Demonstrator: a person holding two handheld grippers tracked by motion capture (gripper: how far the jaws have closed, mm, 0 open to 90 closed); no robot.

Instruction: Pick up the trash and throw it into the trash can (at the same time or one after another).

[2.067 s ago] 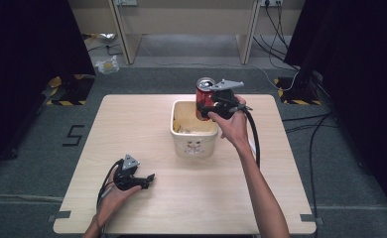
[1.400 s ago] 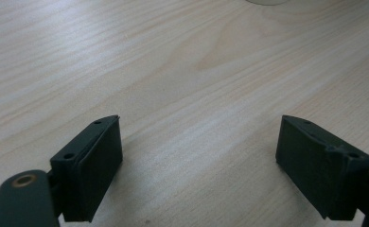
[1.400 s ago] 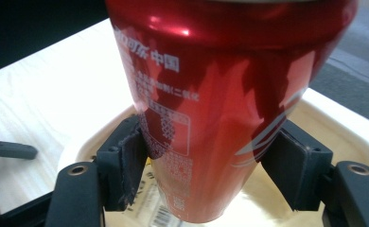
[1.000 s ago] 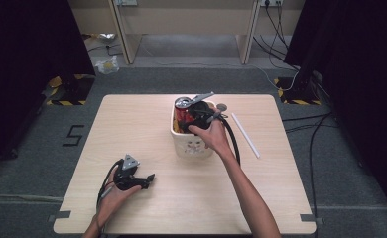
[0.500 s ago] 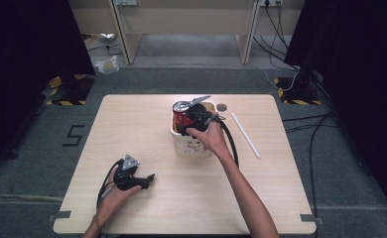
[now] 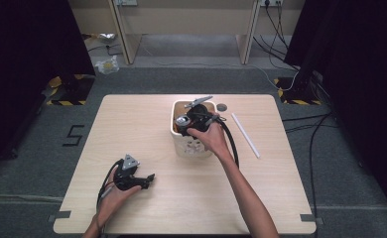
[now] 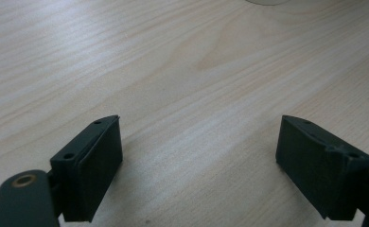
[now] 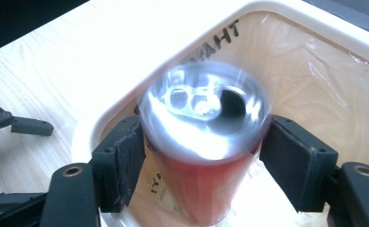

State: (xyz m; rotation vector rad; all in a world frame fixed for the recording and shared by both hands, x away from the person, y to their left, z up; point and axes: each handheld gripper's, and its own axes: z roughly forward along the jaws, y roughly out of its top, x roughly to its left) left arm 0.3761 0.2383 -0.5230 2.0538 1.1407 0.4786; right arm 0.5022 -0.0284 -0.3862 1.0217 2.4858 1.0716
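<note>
A red drink can [image 8: 204, 142] with a silver top stands upright between the jaws of my right gripper [image 8: 204, 137], low inside the white bin [image 8: 102, 118]. The can is blurred while the jaws are sharp. The jaws have just been opening and the right pad stands slightly off the can. From above, the right gripper [image 6: 189, 121] reaches into the bin [image 6: 196, 147] at the table's middle back, the can top [image 6: 183, 120] showing beside it. My left gripper [image 6: 148, 180] rests on the table at the front left, open, with bare wood between its jaws [image 7: 199, 161].
A white stick [image 6: 245, 135] lies on the table to the right of the bin. A small dark disc [image 6: 222, 106] sits just behind the bin's right corner. The bin has a clear plastic liner [image 8: 315, 80] and black lettering on its rim.
The right hand brought the can from above the bin's far right corner leftward and down into the bin. The left hand and its gripper stayed put.
</note>
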